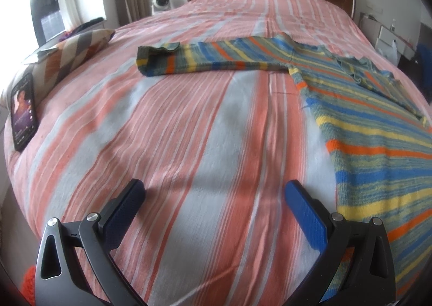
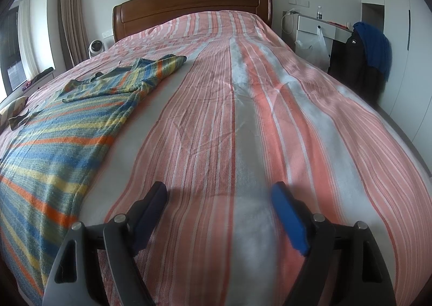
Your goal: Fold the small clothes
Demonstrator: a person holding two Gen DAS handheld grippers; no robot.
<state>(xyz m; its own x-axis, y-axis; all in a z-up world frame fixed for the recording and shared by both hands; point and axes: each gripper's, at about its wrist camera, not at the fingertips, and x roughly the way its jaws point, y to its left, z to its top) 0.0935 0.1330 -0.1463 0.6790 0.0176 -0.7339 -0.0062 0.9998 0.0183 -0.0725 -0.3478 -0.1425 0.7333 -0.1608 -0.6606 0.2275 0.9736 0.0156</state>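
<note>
Left wrist view: the left gripper [image 1: 214,188] hangs over the striped bedspread [image 1: 189,130] with its blue pads spread wide, holding nothing. The striped knit sweater [image 1: 351,106] lies flat at 2 o'clock, one sleeve [image 1: 194,59] stretched toward 11. A phone [image 1: 23,111] leans at 9, seemingly against a cushion [image 1: 70,49]. Right wrist view: the right gripper [image 2: 220,194] is likewise agape and empty, the sweater [image 2: 59,138] at 9 o'clock.

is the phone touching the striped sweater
Apart. The left wrist view shows bare bedspread between the phone and the sweater.
</note>
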